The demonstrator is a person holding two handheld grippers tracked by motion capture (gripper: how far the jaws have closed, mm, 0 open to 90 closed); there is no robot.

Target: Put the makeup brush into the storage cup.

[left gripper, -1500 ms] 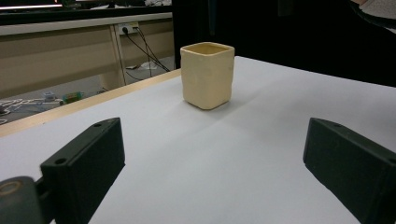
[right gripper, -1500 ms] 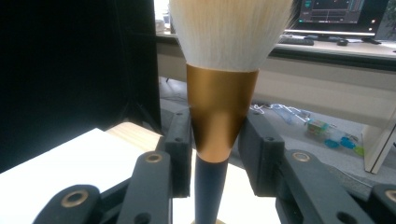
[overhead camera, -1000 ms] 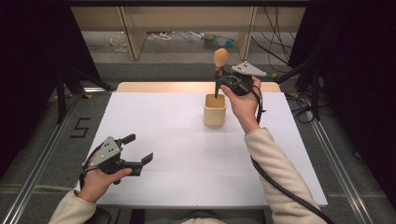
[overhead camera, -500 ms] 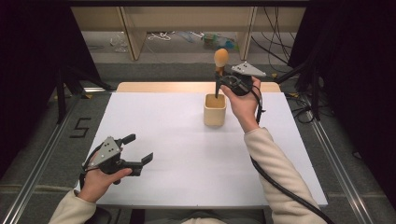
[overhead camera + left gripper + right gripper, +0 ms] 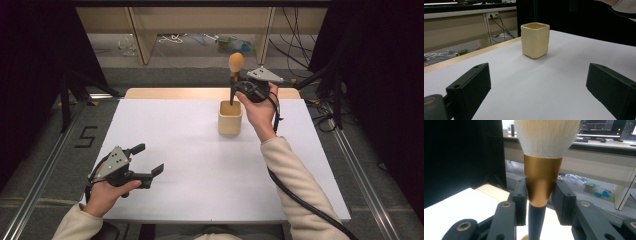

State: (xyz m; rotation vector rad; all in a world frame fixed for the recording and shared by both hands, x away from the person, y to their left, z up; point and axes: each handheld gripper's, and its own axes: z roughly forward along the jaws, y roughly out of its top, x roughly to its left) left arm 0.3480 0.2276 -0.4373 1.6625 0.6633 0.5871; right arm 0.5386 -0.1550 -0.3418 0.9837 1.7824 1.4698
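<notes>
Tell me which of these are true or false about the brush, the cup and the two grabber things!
1. The right gripper is squeezing a brush by its gold collar. True.
2. The brush's bristles point down into the cup. False: the fluffy white bristles point up, and the dark handle end hangs down over the cup.
3. The left gripper is holding the cup. False: its jaws stand open with nothing between them, near the table's front left, apart from the cup.
4. The cup is cream coloured and stands upright on the white table. True.
5. The cup lies tipped on its side. False: it stands with its opening facing up.
</notes>
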